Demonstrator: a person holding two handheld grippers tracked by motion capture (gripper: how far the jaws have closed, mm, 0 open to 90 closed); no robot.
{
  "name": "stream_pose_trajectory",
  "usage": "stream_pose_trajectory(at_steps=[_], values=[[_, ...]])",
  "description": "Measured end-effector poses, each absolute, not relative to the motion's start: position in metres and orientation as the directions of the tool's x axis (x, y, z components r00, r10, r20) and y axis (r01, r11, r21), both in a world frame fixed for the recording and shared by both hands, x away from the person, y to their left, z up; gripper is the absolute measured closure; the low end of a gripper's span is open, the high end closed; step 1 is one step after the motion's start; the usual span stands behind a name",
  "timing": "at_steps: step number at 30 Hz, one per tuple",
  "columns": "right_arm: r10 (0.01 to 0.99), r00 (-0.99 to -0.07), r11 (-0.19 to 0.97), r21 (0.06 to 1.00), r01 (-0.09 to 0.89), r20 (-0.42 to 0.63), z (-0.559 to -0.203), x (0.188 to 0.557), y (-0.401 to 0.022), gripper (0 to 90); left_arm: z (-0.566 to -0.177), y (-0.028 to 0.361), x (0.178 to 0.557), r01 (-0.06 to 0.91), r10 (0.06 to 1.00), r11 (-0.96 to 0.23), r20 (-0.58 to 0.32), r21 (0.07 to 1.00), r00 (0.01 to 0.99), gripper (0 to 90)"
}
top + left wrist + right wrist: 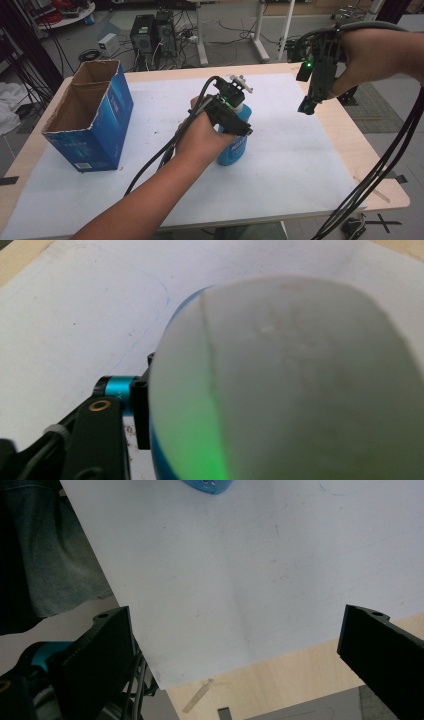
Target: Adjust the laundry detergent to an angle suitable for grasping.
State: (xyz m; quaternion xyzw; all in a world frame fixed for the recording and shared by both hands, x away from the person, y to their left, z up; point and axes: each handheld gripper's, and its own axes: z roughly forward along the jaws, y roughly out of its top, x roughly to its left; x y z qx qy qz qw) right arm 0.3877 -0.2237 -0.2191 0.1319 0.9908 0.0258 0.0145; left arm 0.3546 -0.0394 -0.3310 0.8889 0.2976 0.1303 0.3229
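Left gripper (235,117) clamped on blue bottle (235,147), upright mid-surface (300,165) on white sheet; right gripper (307,106) wide, empty, above far right edge; blue box (95,120) near left edge.

Blue bottle (234,145), blue cardboard box (92,120) brown inside, white sheet (280,150), black fingers (107,645).

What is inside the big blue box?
The blue box stands open at the top, and its brown inner walls show. Nothing shows against them, but its own front wall covers the bottom, so something low could be hiding there.
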Motion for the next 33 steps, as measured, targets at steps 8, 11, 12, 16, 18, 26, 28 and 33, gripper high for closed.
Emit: stream_pose_trajectory(at_steps=[8,11,12,16,18,26,28,33], values=[[0.269,-0.963,0.962,0.054,0.268,-0.023,-0.220,0.387,-0.226,0.8,-0.332,-0.039,0.354,0.437,0.609,-0.614,0.042,0.657,0.792,39.1],[0.275,-0.961,0.960,0.055,0.274,-0.023,-0.219,0.387,-0.227,0.8,-0.332,-0.039,0.355,0.443,0.608,-0.616,0.035,0.652,0.793,40.1],[0.276,-0.961,0.960,0.055,0.274,-0.022,-0.219,0.387,-0.227,0.8,-0.332,-0.038,0.355,0.442,0.606,-0.616,0.033,0.653,0.795,40.4],[0.271,-0.962,0.961,0.057,0.270,-0.025,-0.219,0.387,-0.226,0.8,-0.332,-0.036,0.359,0.450,0.587,-0.620,0.000,0.643,0.809,42.0],[0.267,-0.963,0.963,0.052,0.266,-0.026,-0.220,0.388,-0.225,0.8,-0.331,-0.034,0.361,0.451,0.578,-0.624,-0.011,0.639,0.816,42.2],[0.265,-0.964,0.963,0.055,0.263,-0.029,-0.219,0.388,-0.225,0.8,-0.316,-0.022,0.362,0.438,0.547,-0.633,-0.031,0.639,0.837,42.3],[0.264,-0.964,0.963,0.055,0.262,-0.031,-0.219,0.388,-0.225,0.8,-0.312,-0.021,0.361,0.434,0.541,-0.633,-0.034,0.641,0.840,42.4],[0.267,-0.963,0.963,0.056,0.265,-0.031,-0.219,0.387,-0.224,0.8,-0.290,-0.015,0.359,0.379,0.493,-0.680,0.008,0.628,0.870,42.3]])
